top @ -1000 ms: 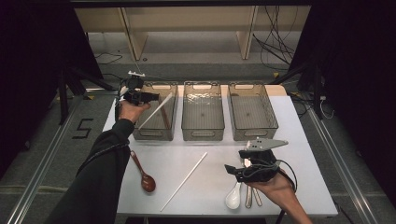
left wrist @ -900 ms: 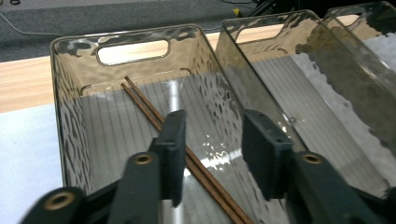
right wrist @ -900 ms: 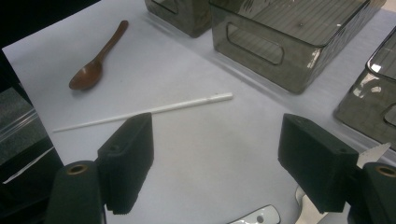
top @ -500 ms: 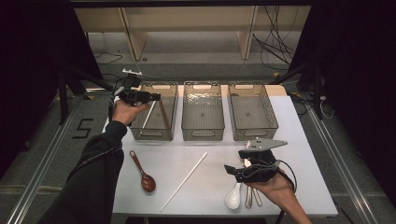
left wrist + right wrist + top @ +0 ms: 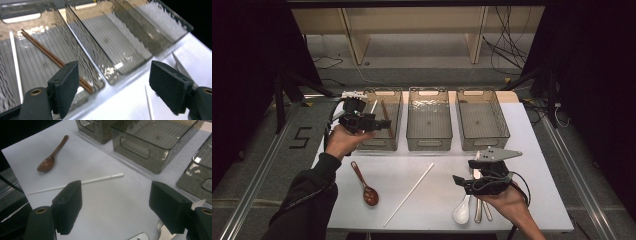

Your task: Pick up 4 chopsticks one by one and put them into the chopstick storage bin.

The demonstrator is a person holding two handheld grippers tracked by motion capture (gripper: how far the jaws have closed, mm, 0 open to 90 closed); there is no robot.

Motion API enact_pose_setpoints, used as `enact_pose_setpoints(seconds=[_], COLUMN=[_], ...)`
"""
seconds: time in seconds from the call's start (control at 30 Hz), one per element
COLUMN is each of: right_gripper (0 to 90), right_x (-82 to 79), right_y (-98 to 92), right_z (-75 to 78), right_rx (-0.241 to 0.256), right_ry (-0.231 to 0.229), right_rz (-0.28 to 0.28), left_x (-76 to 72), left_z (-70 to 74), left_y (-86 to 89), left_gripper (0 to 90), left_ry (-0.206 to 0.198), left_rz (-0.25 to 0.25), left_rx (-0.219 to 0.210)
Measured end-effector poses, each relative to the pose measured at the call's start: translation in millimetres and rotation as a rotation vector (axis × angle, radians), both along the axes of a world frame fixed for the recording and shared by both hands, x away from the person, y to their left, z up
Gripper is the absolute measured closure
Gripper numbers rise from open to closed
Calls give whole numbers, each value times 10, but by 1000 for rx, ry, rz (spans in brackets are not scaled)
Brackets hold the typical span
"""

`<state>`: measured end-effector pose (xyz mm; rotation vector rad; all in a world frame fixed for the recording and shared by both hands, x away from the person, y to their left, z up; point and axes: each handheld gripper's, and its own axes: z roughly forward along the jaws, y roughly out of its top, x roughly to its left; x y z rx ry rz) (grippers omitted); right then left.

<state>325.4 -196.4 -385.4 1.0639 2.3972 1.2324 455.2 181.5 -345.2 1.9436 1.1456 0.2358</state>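
While brown chopsticks (image 5: 56,60) lie binned, white chopstick (image 5: 75,184) and wooden spoon (image 5: 51,156) lie loose.

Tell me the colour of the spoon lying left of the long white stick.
Dark reddish-brown wooden spoon; clearest in the right gripper view.

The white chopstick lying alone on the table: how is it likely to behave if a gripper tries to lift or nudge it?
The white chopstick looks thin, straight and rigid, so probably stiff and light. It lies flat on the smooth table, so wide pads may struggle to get under it, and it could slide. If it is round, a nudge might roll it.
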Motion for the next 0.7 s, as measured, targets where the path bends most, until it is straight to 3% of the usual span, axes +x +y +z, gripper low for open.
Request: enact_pose_setpoints(seconds=[0.1,0.43,0.7], right_gripper=[274,274,274], right_x=[-3,-2,-5], right_y=[0,-3,-2], right_z=[1,-3,-1], right_rx=[1,-1,-2], right_ry=[-3,-2,-3], right_rz=[-2,0,1], left_x=[-94,-364,-517], left_z=[-81,-312,-422], left_y=[-69,-326,-438], left_gripper=[226,218,208], left_ry=[11,94,109], left_rz=[-27,-86,-115], left_rx=[46,133,185])
